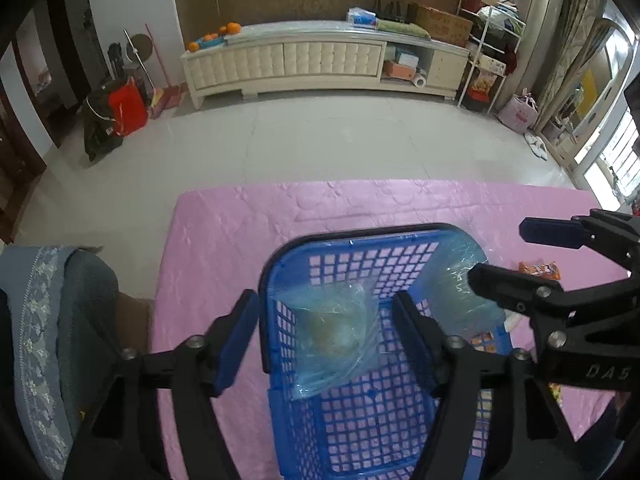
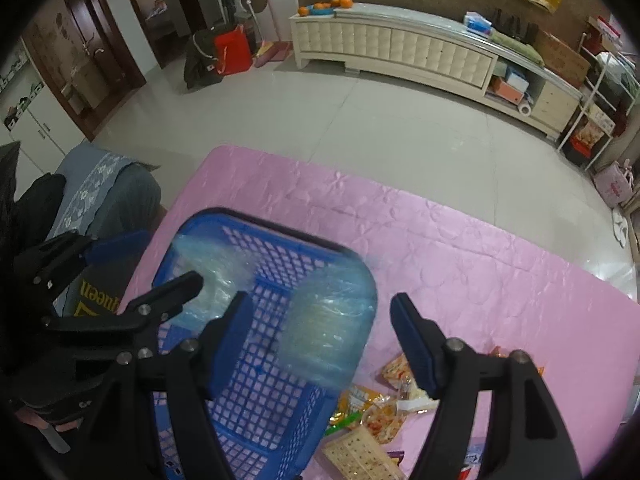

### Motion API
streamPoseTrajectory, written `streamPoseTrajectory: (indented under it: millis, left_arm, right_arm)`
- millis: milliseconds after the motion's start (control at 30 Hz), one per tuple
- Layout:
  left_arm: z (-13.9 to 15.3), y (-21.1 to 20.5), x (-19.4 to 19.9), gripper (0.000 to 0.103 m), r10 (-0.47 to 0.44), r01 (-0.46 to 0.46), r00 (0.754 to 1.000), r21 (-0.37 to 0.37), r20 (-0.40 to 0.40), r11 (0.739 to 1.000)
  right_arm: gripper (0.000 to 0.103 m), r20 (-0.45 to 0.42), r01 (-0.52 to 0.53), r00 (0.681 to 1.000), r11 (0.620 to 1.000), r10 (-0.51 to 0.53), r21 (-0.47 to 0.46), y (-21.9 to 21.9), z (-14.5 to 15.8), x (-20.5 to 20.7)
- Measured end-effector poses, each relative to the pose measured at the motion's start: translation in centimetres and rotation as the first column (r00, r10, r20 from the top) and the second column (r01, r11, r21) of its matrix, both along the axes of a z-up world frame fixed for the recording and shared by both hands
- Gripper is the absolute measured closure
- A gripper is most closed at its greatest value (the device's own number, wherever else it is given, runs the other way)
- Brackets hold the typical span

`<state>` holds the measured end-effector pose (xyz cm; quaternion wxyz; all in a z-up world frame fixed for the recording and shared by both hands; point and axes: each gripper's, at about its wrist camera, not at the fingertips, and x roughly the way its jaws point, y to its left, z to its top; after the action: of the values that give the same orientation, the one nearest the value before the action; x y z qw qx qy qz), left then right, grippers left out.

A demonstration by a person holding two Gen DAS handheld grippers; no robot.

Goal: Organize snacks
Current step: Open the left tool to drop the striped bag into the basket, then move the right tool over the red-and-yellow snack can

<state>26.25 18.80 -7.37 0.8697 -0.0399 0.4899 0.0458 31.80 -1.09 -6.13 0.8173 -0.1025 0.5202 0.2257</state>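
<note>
A blue lattice basket (image 1: 360, 258) (image 2: 280, 240) stands on the pink cloth (image 1: 224, 240) (image 2: 460, 248). A blue-tinted clear bag with a pastry (image 1: 340, 336) lies inside it. My left gripper (image 1: 326, 330) (image 2: 168, 260) hangs open over it, one finger outside the basket's rim and one inside, pads off the bag. A second clear bag (image 2: 328, 332) (image 1: 452, 288), blurred, sits at the basket's right edge between the fingers of my right gripper (image 2: 320, 320) (image 1: 500, 254), which is open and apart from it.
Loose snack packets (image 2: 376, 412) and a cracker pack (image 2: 360, 456) lie on the cloth right of the basket, with an orange packet (image 1: 538, 270) farther out. A cloth-covered seat (image 1: 60, 320) stands at the left table edge. Tiled floor and a long white cabinet (image 1: 300, 60) lie beyond.
</note>
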Motion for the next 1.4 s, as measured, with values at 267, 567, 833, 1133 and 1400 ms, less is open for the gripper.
streamPoseTrajectory:
  millis: [267,567,833,1133,1400]
  left_arm:
    - [0.7,-0.1,-1.3,0.028,0.008,-0.008,1.0,0.007,0.002,1.0]
    - [3.0,-2.8,-4.9,0.025,-0.016,0.015,1.0,0.009,0.024,1.0]
    - [5.4,-6.2,-8.5,0.025,-0.026,0.027,0.999,-0.004,0.045,1.0]
    - [7.2,-11.2,-11.1,0.025,-0.058,0.06,0.996,-0.029,0.068,0.998]
    - [6.4,-17.2,-12.6,0.025,-0.13,0.132,0.99,-0.029,0.062,0.991]
  right_arm:
    - [0.018,-0.009,0.028,1.0,0.999,-0.028,-0.033,-1.4,-0.6,-0.7]
    - [0.018,-0.003,0.059,0.998,0.998,-0.059,-0.005,-4.1,1.4,-3.7]
    - [0.018,0.012,0.083,0.996,0.996,-0.083,0.027,-7.4,3.5,-7.6]
    - [0.018,0.042,0.126,0.991,0.991,-0.128,0.05,-12.1,5.2,-11.8]
    - [0.018,0.032,0.189,0.981,0.979,-0.192,0.072,-17.8,4.6,-14.3]
